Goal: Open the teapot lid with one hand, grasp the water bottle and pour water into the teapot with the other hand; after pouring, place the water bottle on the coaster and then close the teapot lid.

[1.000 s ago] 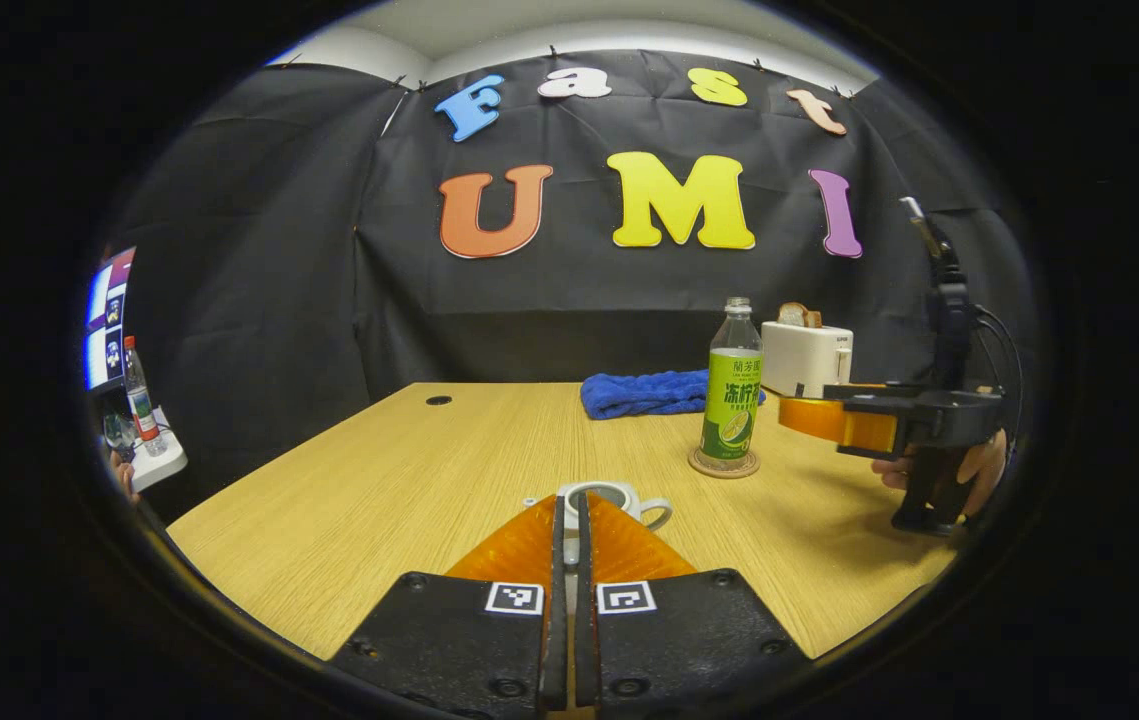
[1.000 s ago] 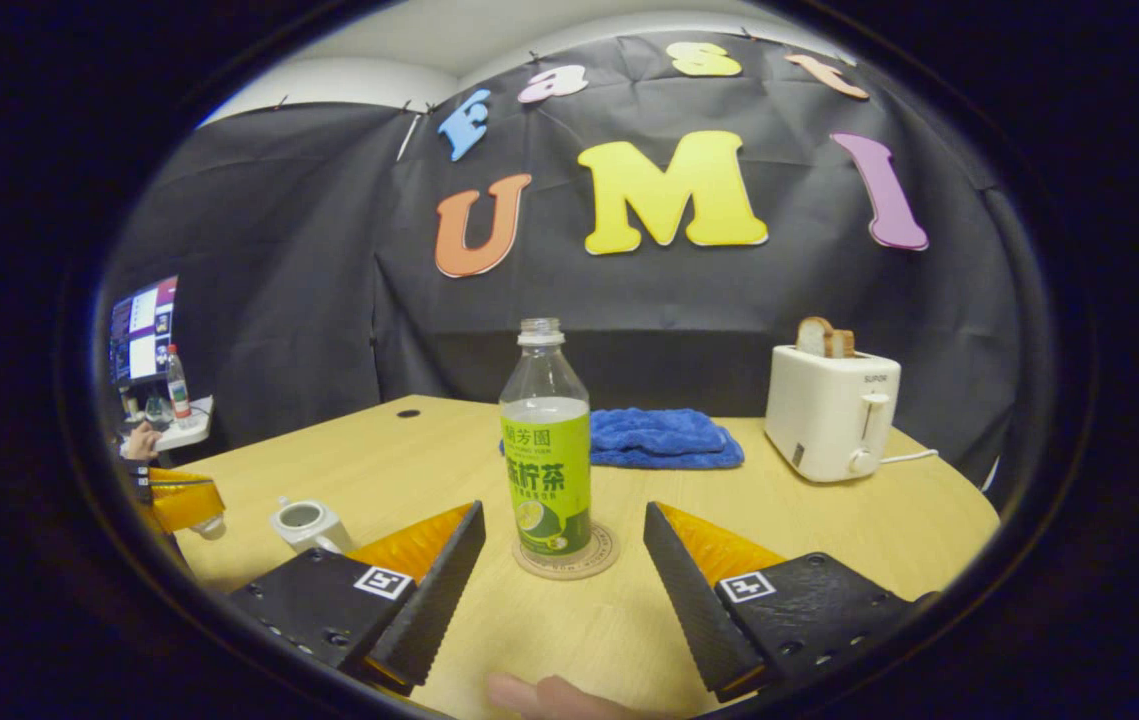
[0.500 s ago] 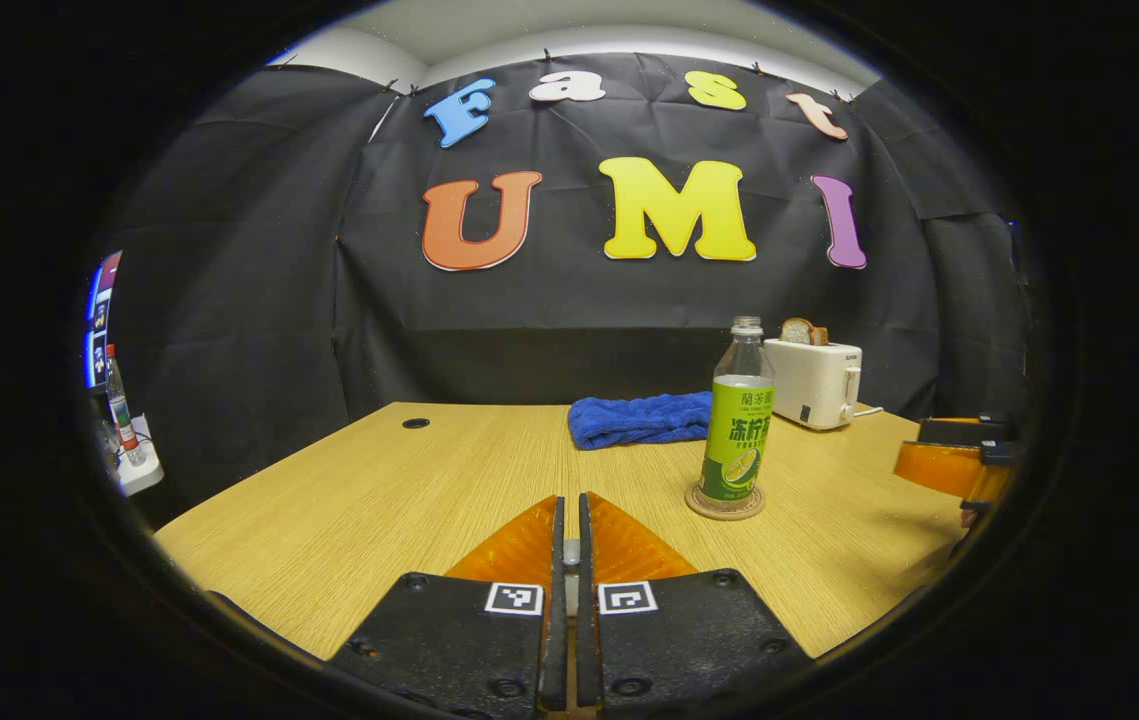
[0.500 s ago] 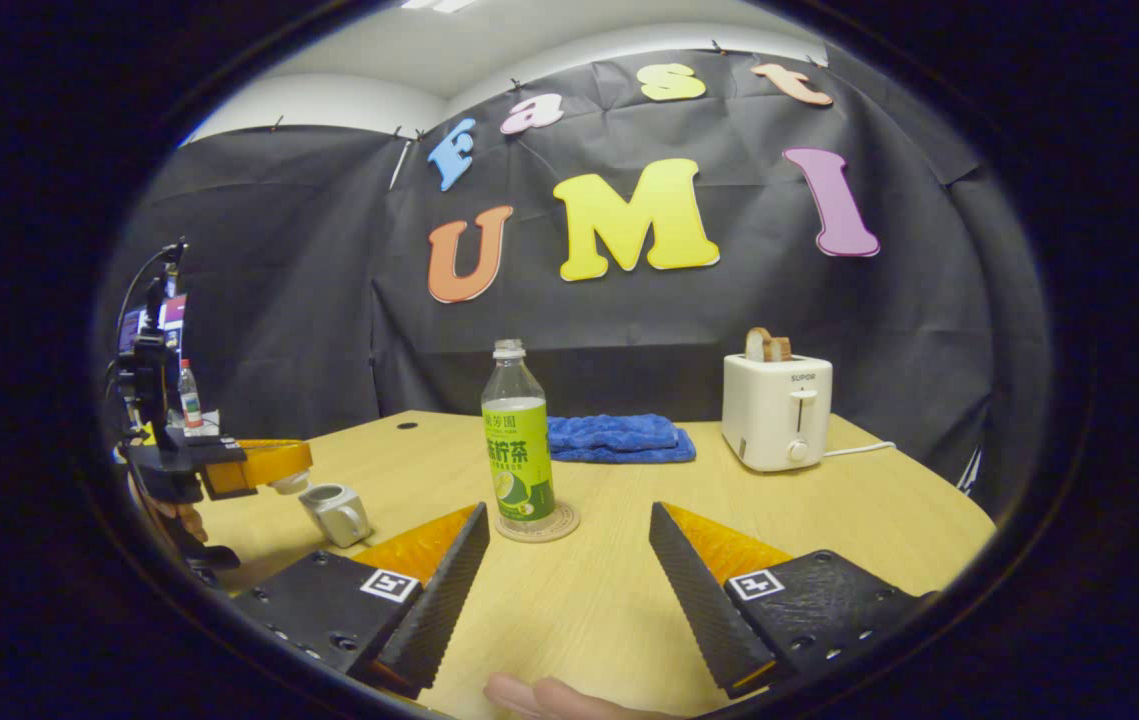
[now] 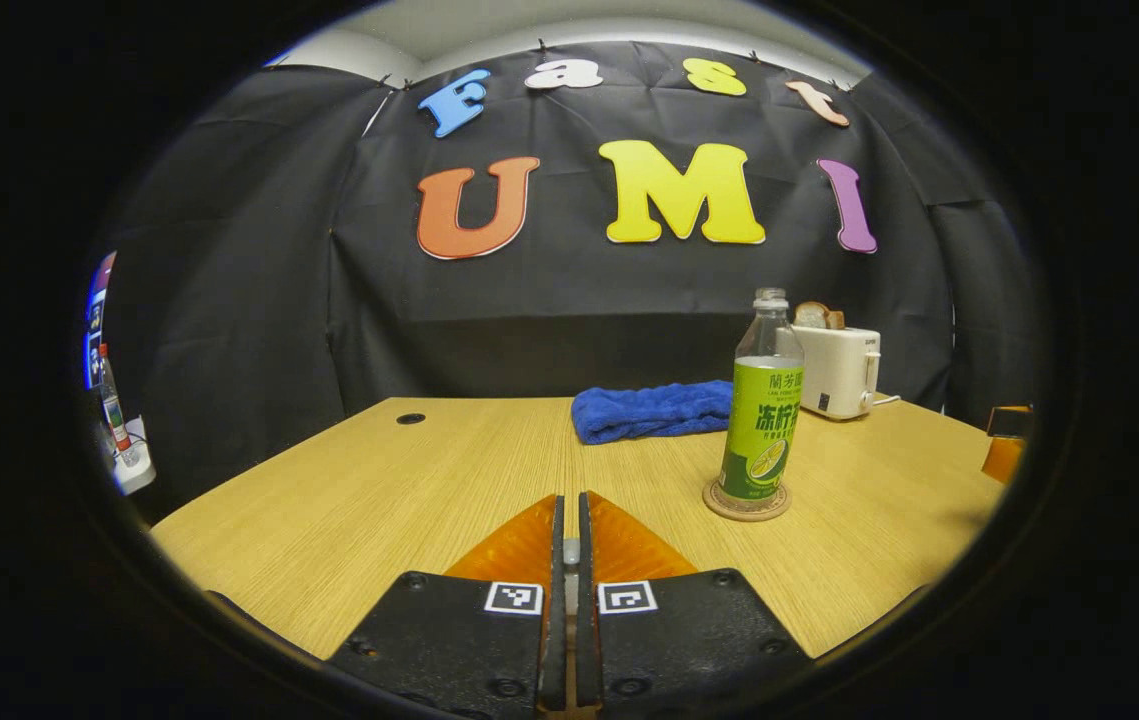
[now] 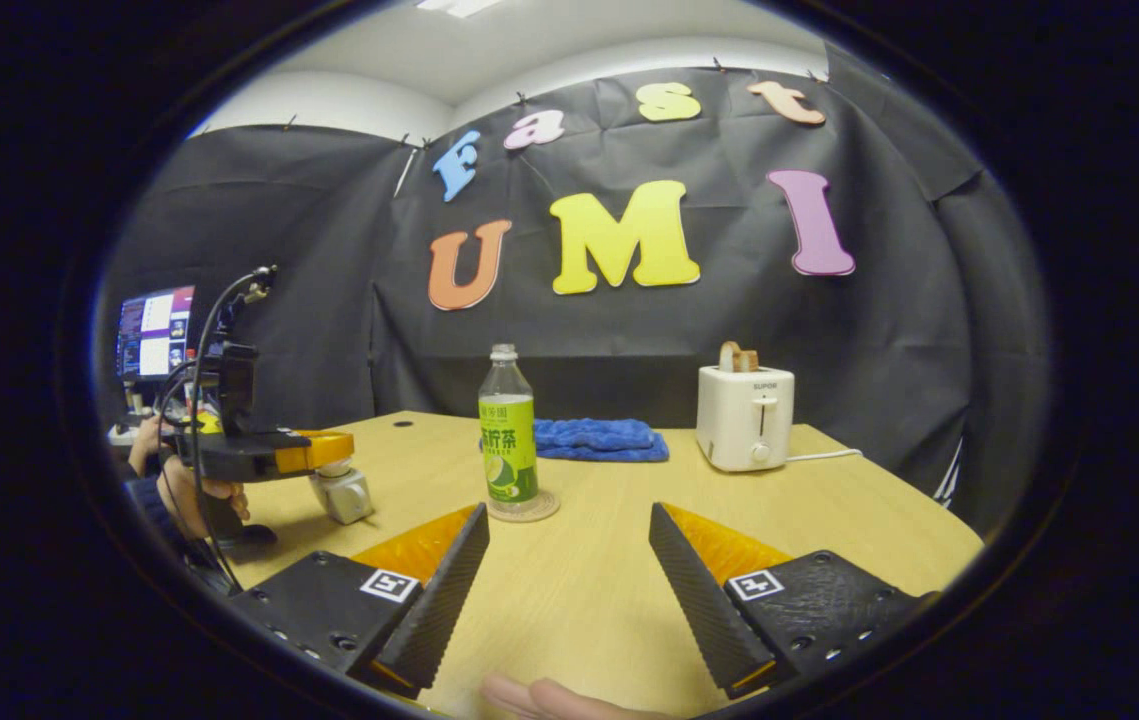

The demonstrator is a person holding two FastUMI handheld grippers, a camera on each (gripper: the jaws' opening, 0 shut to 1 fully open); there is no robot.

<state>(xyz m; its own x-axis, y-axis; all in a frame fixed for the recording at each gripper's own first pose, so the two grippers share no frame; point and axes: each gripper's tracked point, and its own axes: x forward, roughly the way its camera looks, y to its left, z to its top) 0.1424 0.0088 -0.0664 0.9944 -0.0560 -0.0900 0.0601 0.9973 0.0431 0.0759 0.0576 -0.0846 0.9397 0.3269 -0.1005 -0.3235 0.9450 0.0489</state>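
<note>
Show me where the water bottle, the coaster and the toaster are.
water bottle (image 6: 508, 450): right gripper view, on its green label.
coaster (image 6: 540, 509): right gripper view, on its rim right of the bottle.
toaster (image 6: 744, 432): right gripper view, on its front face.

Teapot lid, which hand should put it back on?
Left. The left gripper hangs just above the teapot, fingers shut on the teapot lid. The right gripper is open and empty, farther back; the water bottle already stands on its coaster.
</note>
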